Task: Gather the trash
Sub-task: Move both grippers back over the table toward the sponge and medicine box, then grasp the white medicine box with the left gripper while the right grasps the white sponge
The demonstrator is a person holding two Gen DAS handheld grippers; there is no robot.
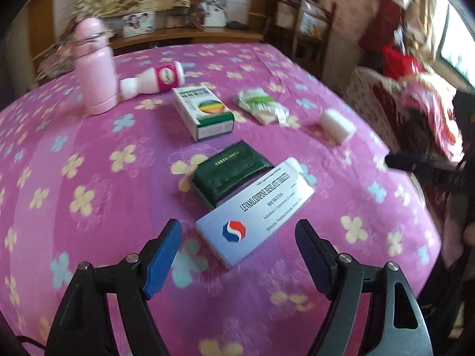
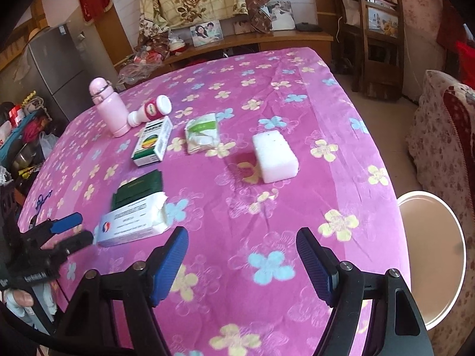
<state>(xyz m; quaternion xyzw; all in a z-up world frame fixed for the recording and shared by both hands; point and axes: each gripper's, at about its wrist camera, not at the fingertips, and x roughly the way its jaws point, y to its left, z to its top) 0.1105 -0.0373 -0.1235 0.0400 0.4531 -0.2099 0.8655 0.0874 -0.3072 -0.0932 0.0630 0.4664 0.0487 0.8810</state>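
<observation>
The left gripper point(image 1: 237, 237) hangs wide open and empty over the desk point(image 1: 89, 178), a white medicine box point(image 1: 255, 210) just ahead between its fingers. The right gripper point(image 2: 242, 246) gapes equally wide, holding nothing; a white foam block point(image 2: 274, 155) lies farther ahead, a round bin point(image 2: 430, 255) to its right.

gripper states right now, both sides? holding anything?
Left gripper: open, empty, with the white medicine box just ahead of its fingers.
Right gripper: open, empty, over bare pink tablecloth.
</observation>
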